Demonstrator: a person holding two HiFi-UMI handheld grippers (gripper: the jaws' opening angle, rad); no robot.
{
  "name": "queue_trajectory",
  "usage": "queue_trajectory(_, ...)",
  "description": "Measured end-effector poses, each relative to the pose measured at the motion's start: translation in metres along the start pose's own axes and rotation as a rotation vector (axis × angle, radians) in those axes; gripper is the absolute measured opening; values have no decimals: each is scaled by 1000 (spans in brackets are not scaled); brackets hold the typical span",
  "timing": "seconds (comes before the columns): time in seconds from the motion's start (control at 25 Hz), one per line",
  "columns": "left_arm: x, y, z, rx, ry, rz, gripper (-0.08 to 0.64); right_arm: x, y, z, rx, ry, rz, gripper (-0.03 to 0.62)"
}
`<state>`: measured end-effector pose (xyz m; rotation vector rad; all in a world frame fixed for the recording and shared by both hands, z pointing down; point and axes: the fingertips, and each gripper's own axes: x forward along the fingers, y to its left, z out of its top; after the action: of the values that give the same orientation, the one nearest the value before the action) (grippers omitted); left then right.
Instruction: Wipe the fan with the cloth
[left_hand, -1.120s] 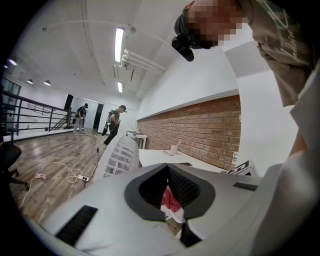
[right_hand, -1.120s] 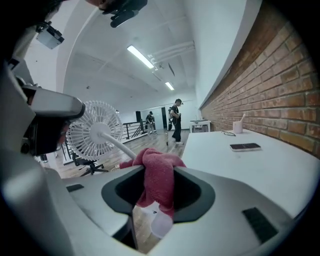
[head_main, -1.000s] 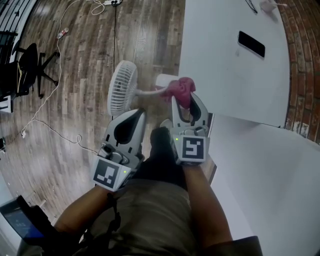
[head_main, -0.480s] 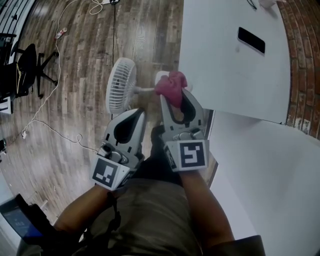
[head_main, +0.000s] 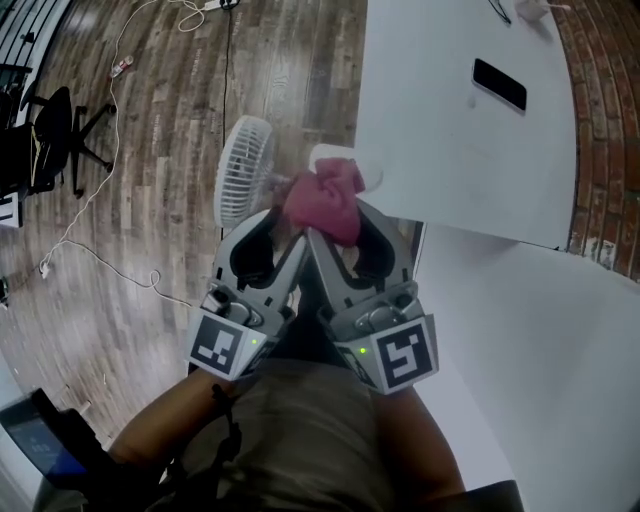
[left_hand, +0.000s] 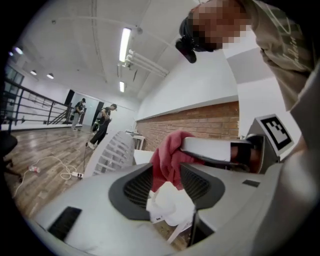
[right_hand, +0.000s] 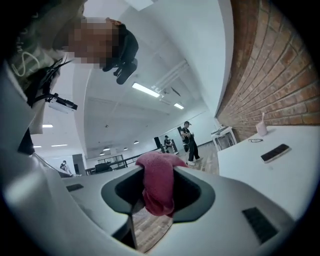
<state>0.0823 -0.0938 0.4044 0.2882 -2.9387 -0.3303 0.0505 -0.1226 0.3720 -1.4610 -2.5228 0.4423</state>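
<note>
right gripper: clamped on pink cloth | left gripper: jaws just opened, half-wide, straddling cloth, not pinching | advice: pinch, spread cloth, then wipe fan at 10 o'clock

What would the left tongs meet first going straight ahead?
Probably the pink cloth held in the right tongs: it hangs between the left tongs' jaws, which have just been opening. The fan lies beyond.

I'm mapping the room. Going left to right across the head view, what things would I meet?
Black office chair → white round fan → crumpled pink cloth → flat black phone → red brick wall.
</note>
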Motion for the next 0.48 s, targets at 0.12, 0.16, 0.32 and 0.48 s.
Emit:
queue_trajectory(0.12,3,-10,0,75,8,-22,235,-8,4,2,-61,38,52,173)
queue_trajectory(0.16,4,-12,1,83,8,-18,249,-11,5,2,-77,50,74,173)
queue_trajectory(0.32,9,-21,3,126,-3,-24,323,-24,17,1,-119,96,213,173)
queue_trajectory(0.48,10,-40,6,290,-19,-90,339,-37,32,-1,-185,169,390,173)
